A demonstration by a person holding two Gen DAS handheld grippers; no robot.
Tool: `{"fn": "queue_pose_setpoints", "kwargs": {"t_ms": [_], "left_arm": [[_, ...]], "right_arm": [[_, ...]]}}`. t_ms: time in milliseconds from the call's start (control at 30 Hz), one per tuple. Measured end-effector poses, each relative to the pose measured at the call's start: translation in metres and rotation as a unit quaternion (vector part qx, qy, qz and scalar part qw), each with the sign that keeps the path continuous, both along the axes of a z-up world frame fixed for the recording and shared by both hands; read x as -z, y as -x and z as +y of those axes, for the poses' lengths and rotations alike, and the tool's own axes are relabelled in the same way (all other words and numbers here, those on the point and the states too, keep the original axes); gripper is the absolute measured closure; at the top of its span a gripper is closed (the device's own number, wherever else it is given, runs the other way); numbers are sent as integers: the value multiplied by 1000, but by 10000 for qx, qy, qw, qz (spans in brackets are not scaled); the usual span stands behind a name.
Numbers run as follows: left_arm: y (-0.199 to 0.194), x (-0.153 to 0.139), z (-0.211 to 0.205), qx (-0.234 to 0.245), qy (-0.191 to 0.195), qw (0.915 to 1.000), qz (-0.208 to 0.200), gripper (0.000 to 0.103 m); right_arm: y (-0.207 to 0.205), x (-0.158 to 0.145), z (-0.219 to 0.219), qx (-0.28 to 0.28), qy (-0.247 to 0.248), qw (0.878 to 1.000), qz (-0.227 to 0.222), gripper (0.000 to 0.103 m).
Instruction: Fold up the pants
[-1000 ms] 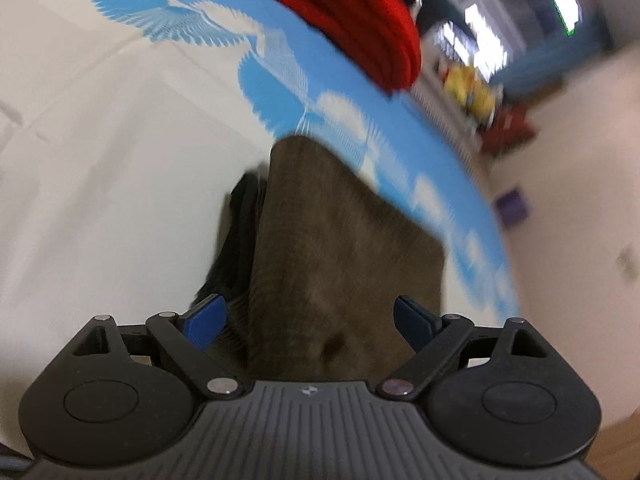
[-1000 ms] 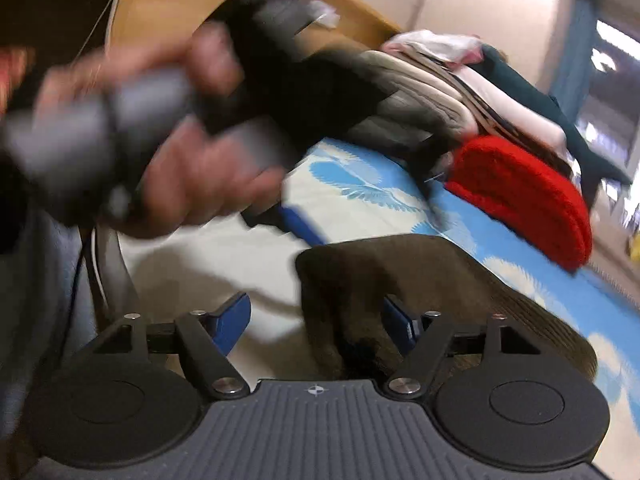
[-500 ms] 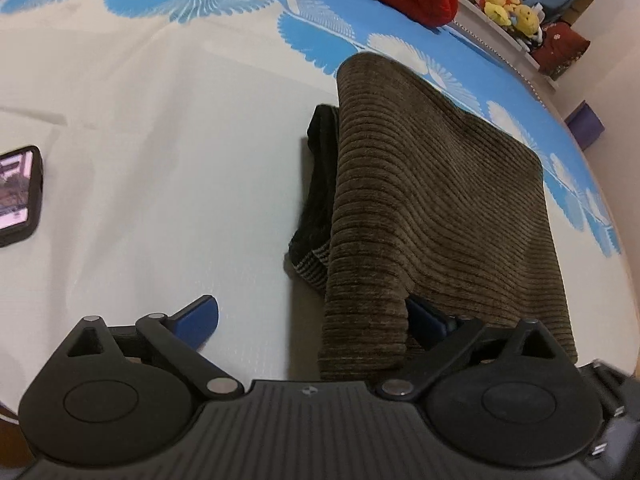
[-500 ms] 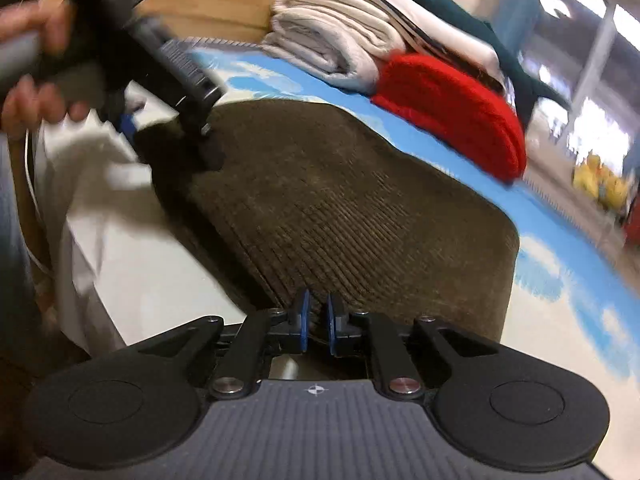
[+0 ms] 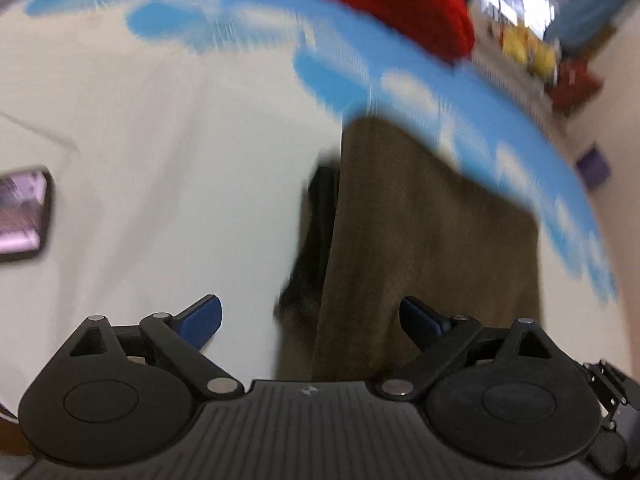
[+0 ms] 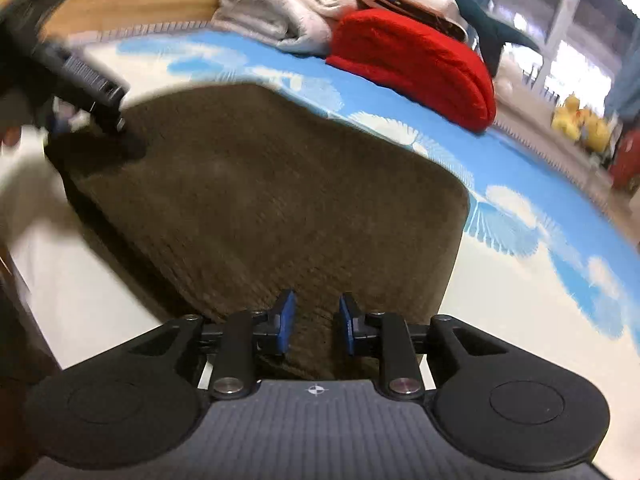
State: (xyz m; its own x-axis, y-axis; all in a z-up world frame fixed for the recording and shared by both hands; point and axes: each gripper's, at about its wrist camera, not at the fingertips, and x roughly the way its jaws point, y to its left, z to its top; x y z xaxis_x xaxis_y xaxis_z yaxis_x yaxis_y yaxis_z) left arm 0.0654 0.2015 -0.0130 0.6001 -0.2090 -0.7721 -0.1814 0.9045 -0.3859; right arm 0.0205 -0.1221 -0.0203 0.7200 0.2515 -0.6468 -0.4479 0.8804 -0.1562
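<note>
The brown corduroy pants (image 5: 424,240) lie folded into a rectangle on the white and blue sheet (image 5: 160,140); a darker layer shows at their left edge. My left gripper (image 5: 310,316) is open over the near left corner of the pants, empty. In the right wrist view the pants (image 6: 280,192) fill the middle. My right gripper (image 6: 314,326) is partly open at their near edge, with cloth behind the gap; nothing is pinched. The left gripper (image 6: 80,84) shows blurred at the far left corner of the pants.
A red knit item (image 6: 416,64) and a stack of folded white and dark clothes (image 6: 304,4) lie at the back of the bed. A phone (image 5: 22,216) lies on the sheet at the left. Yellow toys (image 6: 580,122) sit beyond the bed.
My right gripper was shut at the pants' near edge and has now opened a little. My left gripper stayed open and has shifted; its view is blurred by motion.
</note>
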Motion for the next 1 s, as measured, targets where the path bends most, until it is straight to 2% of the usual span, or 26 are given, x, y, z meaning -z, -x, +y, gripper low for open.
{"fn": "queue_pose_setpoints", "kwargs": {"t_ms": [100,200,267,333,400,467,533,600,633,667,733,833,967,1000], "left_arm": [[-16,-28,-4,77,116,9995,-288,5],[-46,-32,-20,263,-354,9983,-384,5],[-64,-14,-21,308,-556,9978,-194,5],[-77,15,-19,248,-653,9974,160,4],[-86,25,-13,91,-289,9990,322,1],[-90,21,-11,226,-361,9988,224,1],[-92,17,-15,325,-599,9976,106,1],[-88,10,-20,451,-593,9972,23,1],[-86,6,-23,554,-584,9967,-46,1],[-83,1,-26,645,-613,9959,-129,1],[-76,-5,-33,786,-736,9938,-264,1],[-71,-5,-41,887,-780,9928,-203,1],[-71,0,-47,932,-781,9925,-89,1],[-71,1,-47,955,-797,9922,-85,1]], "right_arm": [[-43,-30,-15,327,-366,9985,-262,68],[-102,-39,-18,658,-430,9960,-429,68],[-147,-24,-24,840,-619,9942,-259,68],[-175,-2,-27,1047,-824,9911,62,68],[-206,39,-23,1266,-794,9872,559,68],[-206,44,-23,1215,-677,9895,398,68],[-194,28,-27,1198,-814,9886,420,65],[-166,9,-49,1172,-1316,9830,511,45],[-155,1,-58,1187,-1484,9805,495,25],[-145,-2,-68,1193,-1673,9777,446,11],[-130,-3,-80,1134,-1849,9746,564,8],[-124,15,-94,1259,-1984,9651,1153,8],[-125,52,-105,1412,-1921,9466,2169,8],[-125,57,-106,1373,-2006,9436,2250,7]]}}
